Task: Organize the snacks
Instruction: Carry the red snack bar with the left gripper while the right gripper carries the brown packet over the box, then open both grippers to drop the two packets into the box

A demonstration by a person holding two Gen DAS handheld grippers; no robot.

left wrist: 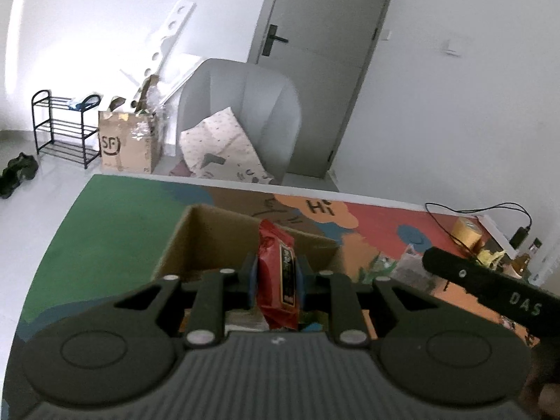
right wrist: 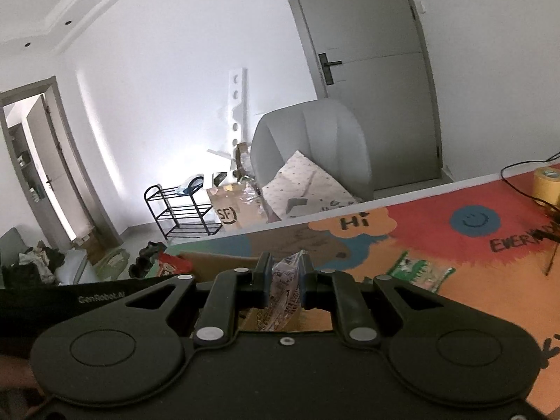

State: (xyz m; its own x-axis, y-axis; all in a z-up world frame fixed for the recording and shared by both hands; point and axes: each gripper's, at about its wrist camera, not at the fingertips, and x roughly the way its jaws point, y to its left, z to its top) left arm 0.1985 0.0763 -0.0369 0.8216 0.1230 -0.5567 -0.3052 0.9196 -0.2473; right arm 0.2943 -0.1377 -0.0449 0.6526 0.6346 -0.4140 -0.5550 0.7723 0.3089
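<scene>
My left gripper is shut on a red snack packet, held upright on edge above an open cardboard box on the colourful table mat. More wrappers lie low in the box, mostly hidden behind the gripper. My right gripper is shut on a clear crinkly snack bag with printed text, hanging between its blue pads. In the right wrist view the box lies just ahead to the left, and the red packet shows beside it. A green and white snack packet lies flat on the mat.
A yellow tape roll, a black cable and small clutter sit at the mat's far right. Beyond the table stand a grey armchair with a cushion, a brown SF carton, a black shoe rack and a grey door.
</scene>
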